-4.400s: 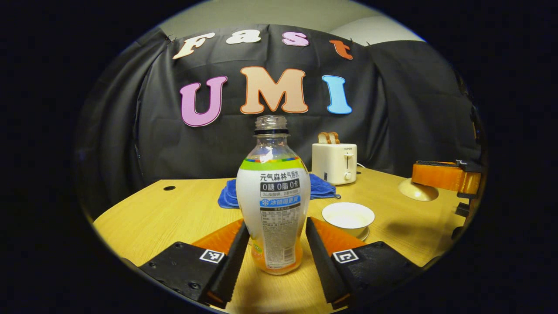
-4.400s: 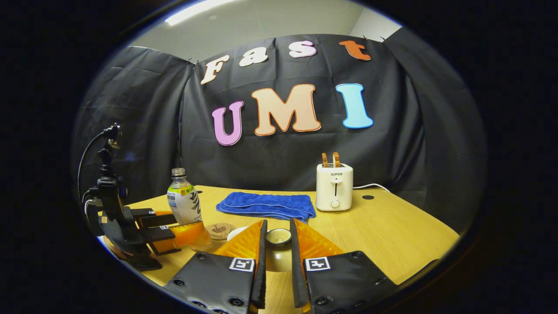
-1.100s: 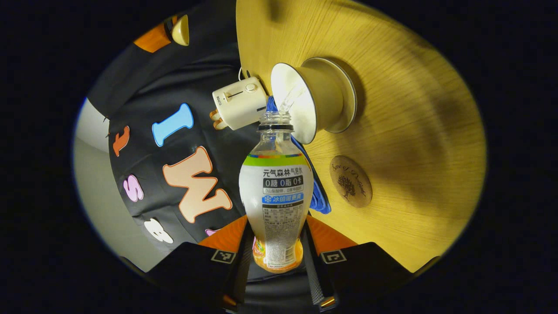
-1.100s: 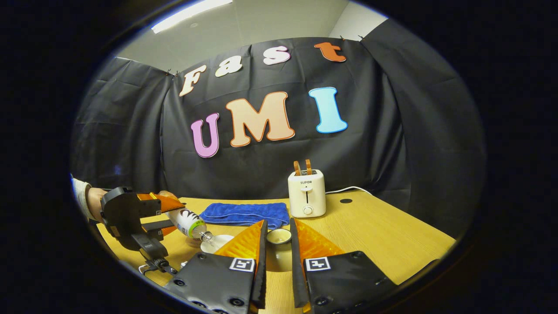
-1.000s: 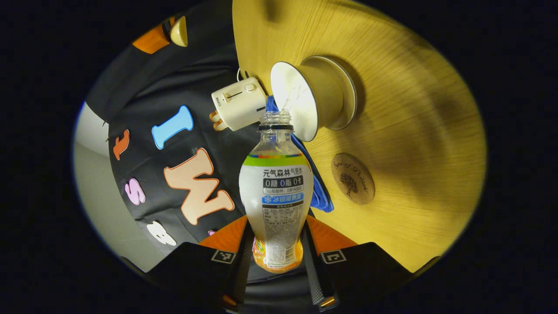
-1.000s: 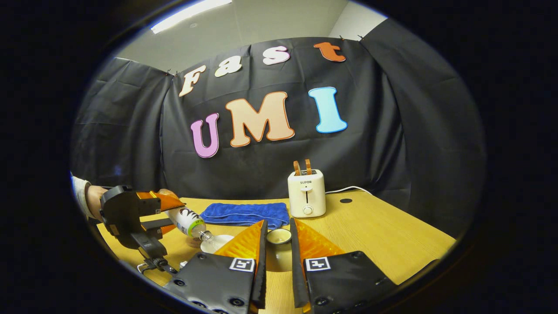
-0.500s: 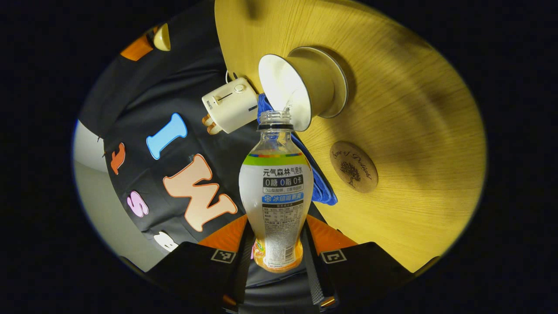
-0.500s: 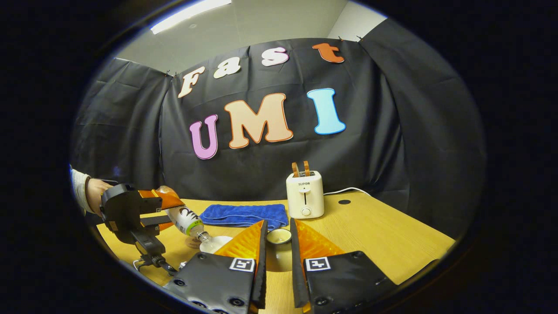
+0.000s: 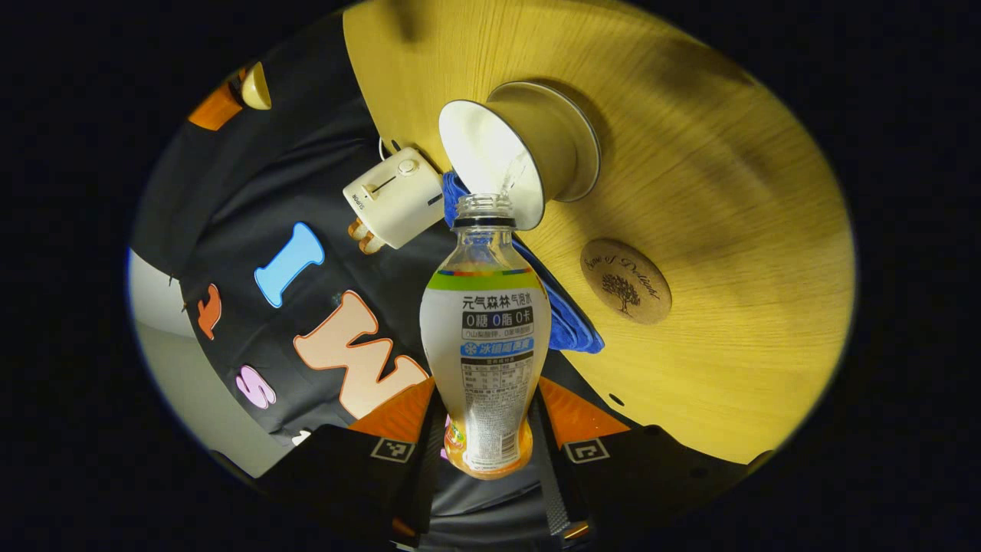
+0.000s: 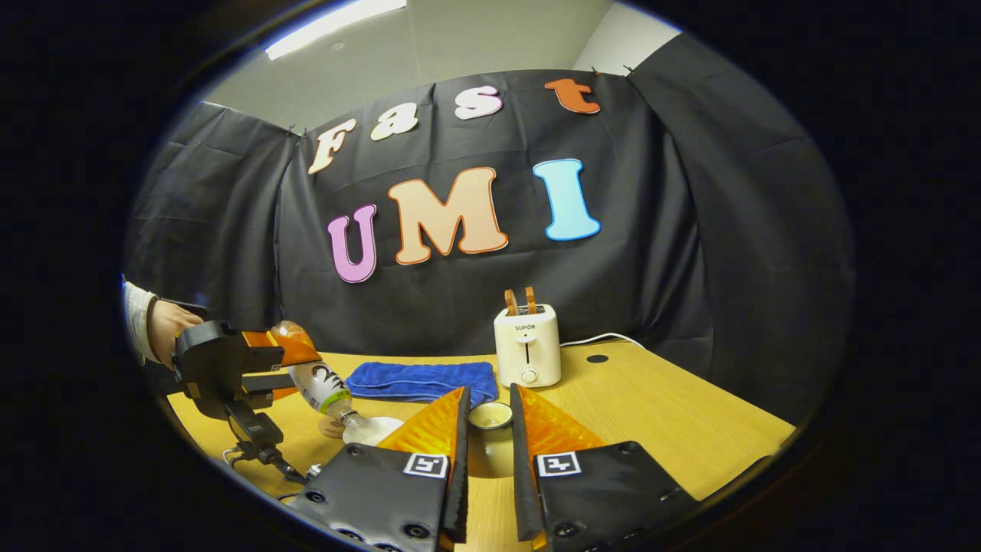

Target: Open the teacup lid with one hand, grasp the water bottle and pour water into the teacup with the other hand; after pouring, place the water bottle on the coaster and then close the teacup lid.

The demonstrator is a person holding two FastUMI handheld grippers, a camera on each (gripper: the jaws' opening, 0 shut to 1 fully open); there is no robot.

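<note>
In the left gripper view my left gripper (image 9: 484, 402) is shut on the clear water bottle (image 9: 484, 330), which is tipped far over. Its open mouth sits at the rim of the white teacup (image 9: 498, 157), and a thin stream of water runs into the cup. The round wooden coaster (image 9: 625, 280) lies bare on the table beside the cup. In the right gripper view my right gripper (image 10: 488, 414) is shut on the cream teacup lid (image 10: 490, 416), held off to the cup's right. There the tilted bottle (image 10: 322, 387) points down at the teacup (image 10: 373, 430), with the left gripper (image 10: 295, 372) and a hand (image 10: 165, 326) behind it.
A white toaster (image 10: 527, 345) with two slices in it stands at the back of the wooden table (image 10: 674, 422). A folded blue towel (image 10: 420, 380) lies to its left, just behind the cup. The black cloth wall closes the back.
The left gripper went from holding the upright bottle on the table to tipping it over the cup, and it has tilted a little further in the last second. The right gripper holds the lid almost still.
</note>
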